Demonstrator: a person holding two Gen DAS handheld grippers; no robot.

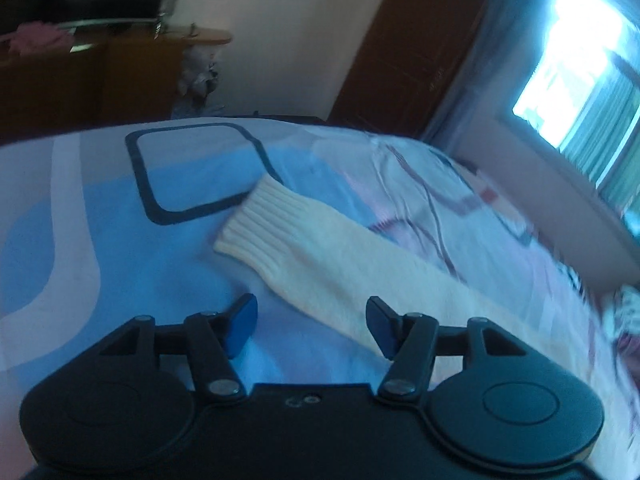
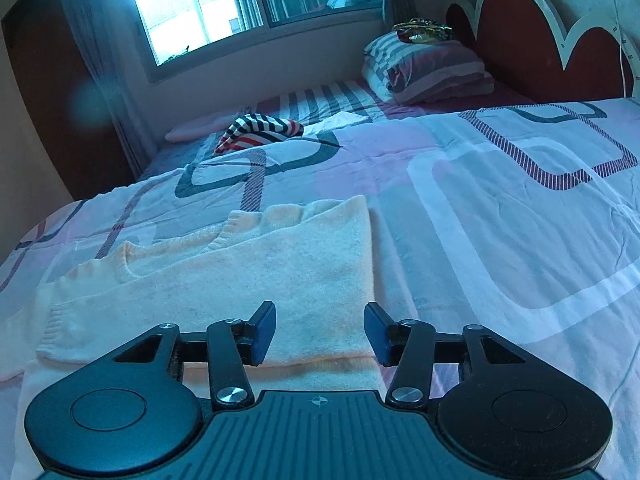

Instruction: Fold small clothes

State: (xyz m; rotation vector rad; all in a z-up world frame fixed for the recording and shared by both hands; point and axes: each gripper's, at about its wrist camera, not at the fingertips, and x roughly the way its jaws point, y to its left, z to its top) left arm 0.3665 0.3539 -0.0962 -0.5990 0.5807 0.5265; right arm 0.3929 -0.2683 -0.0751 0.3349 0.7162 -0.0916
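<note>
A cream knitted sweater lies on the patterned bedspread. In the left wrist view its sleeve (image 1: 320,252) stretches out flat, ribbed cuff at the far end, running under my left gripper (image 1: 312,324). That gripper is open and empty, just above the sleeve's near part. In the right wrist view the sweater's body (image 2: 248,276) lies partly folded, with the neckline to the left. My right gripper (image 2: 320,332) is open and empty, hovering over the sweater's near right edge.
A striped garment (image 2: 260,130) lies far back on the bed near the window. Folded striped bedding (image 2: 428,70) sits by the red headboard (image 2: 532,48). A wooden cabinet (image 1: 80,80) and dark door (image 1: 404,52) stand beyond the bed's foot.
</note>
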